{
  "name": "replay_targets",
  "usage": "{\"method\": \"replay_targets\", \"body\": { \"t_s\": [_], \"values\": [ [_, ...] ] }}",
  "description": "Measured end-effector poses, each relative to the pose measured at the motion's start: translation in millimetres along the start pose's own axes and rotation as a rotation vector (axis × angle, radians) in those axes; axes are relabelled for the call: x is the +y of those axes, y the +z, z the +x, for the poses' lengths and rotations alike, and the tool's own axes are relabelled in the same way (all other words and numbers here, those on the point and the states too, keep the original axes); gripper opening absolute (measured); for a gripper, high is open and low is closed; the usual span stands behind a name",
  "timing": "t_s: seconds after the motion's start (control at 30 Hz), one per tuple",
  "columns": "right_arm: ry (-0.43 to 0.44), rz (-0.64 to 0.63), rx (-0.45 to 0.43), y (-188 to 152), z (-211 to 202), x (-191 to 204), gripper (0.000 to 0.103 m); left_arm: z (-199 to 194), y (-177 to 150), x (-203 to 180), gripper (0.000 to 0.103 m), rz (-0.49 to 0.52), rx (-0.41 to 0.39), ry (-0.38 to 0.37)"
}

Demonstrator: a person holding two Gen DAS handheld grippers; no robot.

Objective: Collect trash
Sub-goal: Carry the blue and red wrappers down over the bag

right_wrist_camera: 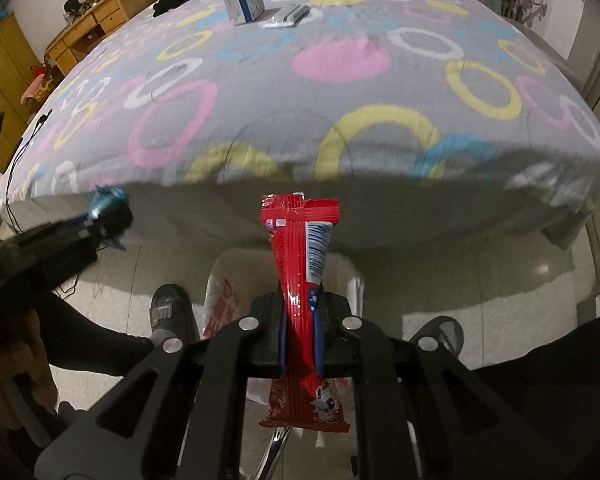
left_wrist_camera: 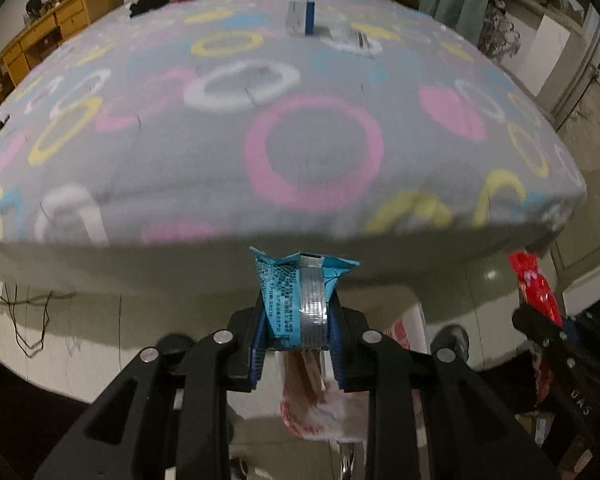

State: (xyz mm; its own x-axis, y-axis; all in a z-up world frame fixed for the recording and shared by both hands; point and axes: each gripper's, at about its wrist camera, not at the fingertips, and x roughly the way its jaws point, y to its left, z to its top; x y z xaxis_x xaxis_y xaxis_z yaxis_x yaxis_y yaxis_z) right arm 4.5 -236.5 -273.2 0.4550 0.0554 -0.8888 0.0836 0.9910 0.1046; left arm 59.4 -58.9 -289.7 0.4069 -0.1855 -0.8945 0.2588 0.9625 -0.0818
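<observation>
Blue crinkled foil wrapper (left_wrist_camera: 296, 300) sits pinched in my left tool (left_wrist_camera: 298, 344), jaws clamped on it, and my right tool (right_wrist_camera: 300, 332) is closed on a long red glossy snack wrapper (right_wrist_camera: 302, 280). Both hang off the near edge of the bed with the grey ring-patterned cover (left_wrist_camera: 300, 128), above a white plastic bag with red print (right_wrist_camera: 224, 300) on the tiled floor (right_wrist_camera: 480, 280). I judge the step to be dropping both wrappers in, so I'd centre each tool over the bag's mouth, go low, then let go; light foil drifts if dropped high. More to collect lies near the bed's far edge: a white-and-blue carton (right_wrist_camera: 246, 2) and a clear plastic packet (right_wrist_camera: 290, 14) beside it.
</observation>
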Motion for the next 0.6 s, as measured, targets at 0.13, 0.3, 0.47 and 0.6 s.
{"method": "replay_targets", "body": {
  "t_s": [0.13, 0.3, 0.47, 0.6],
  "values": [
    [0.016, -0.008, 0.024, -11.5, 9.4, 2.3, 0.010, 10.4, -18.0, -5.4, 0.026, -0.012, 0.046, -0.025],
    [0.027, -0.009, 0.068, -21.5, 23.7, 2.0, 0.010, 24.0, -37.2, -10.8, 0.026, 0.025, 0.078, -0.054],
    [0.036, -0.028, 0.094, -23.4, 39.6, 7.5, 0.010, 44.2, -42.2, -9.2, 0.026, 0.046, 0.124, -0.067],
    [0.029, -0.022, 0.139, -25.4, 58.8, 8.3, 0.010, 63.5, -45.4, -12.8, 0.026, 0.050, 0.178, -0.085]
  ]
}}
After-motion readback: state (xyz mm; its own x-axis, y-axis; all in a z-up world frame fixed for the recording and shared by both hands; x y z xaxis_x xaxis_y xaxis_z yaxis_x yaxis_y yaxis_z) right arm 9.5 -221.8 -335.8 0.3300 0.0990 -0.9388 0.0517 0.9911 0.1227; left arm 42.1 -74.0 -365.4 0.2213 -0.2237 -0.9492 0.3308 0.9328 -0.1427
